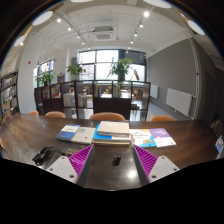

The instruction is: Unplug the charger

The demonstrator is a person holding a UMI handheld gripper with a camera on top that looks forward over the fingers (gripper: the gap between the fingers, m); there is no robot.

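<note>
1. Claw (113, 160) nearest the lens: two fingers with magenta pads (81, 157), spread wide apart. Nothing held between them, only bare worktop in the gap.
2. Worktop (30, 133): dark brown wood, long, running across ahead of the fingers.
3. At 9 o'clock of the left finger, close beside it: a small dark object with a cable-like tangle (44, 155) lying on the worktop. Could be the charger; cannot tell for certain. Not touched by the claw.
4. At 12 o'clock, just beyond the fingers: a stack of books (112, 131), pale cover on top.
5. At 11 o'clock: a blue-covered book (68, 132) lying flat, a paler one just beside it.
6. At 1 o'clock: colourful booklets (155, 137) lying flat, edges overlapping.
7. Beyond the worktop: orange-backed chairs (107, 116) tucked along its far side.
8. Farther back at 12 o'clock: low dark shelving (75, 95) with potted plants (120, 68) on top, large windows behind.
9. At 2 o'clock, on the far wall: a white radiator (181, 100).
</note>
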